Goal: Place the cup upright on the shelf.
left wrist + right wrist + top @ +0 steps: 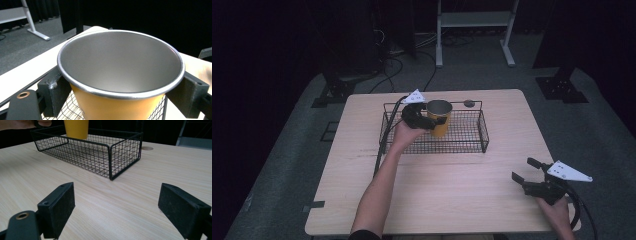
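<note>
A yellow cup (439,120) with a bare metal inside (120,65) is held over the left half of a black wire basket (484,135). My left gripper (432,121) is shut on it, one black jaw pressed to each side just under the rim (120,92). In the right gripper view the cup's lower part (75,128) shows behind the basket's near rim (110,162); I cannot tell whether it touches the basket floor. My right gripper (523,169) rests open near the table's front right corner, jaws wide apart (125,205) and pointed at the basket, with nothing between them.
The light wooden table (437,200) has a round hole (469,103) just behind the basket. A white metal frame (474,20) stands on the floor beyond the table. Black cables trail from both grippers.
</note>
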A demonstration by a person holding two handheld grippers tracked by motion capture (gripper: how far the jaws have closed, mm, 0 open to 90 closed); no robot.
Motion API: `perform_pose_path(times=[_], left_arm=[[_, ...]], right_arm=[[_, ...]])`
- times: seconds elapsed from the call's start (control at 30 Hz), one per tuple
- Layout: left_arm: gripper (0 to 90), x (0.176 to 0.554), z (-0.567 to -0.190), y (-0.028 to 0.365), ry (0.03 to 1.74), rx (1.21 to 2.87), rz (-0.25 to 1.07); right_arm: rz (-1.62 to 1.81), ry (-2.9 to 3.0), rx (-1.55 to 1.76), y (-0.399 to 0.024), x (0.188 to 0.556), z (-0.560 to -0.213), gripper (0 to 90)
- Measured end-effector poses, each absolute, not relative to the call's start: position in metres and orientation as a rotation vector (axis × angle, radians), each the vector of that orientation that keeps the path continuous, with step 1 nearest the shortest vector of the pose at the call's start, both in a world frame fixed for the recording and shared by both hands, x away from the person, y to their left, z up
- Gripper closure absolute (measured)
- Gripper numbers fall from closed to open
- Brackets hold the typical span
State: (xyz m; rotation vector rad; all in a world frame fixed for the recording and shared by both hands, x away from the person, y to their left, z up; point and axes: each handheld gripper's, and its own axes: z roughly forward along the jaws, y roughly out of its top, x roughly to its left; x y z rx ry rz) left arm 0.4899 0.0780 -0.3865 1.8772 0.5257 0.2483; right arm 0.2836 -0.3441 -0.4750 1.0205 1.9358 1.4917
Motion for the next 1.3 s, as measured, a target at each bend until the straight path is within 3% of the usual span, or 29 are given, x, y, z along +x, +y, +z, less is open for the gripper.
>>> perform_pose_path(times=[1.3], left_arm=[[13.3,0.517,-0.412,0.071,0.457,2.125,0.141]], right_arm=[[1.501,1.932,1.016,-0.345,0.284,-0.475,12.9]])
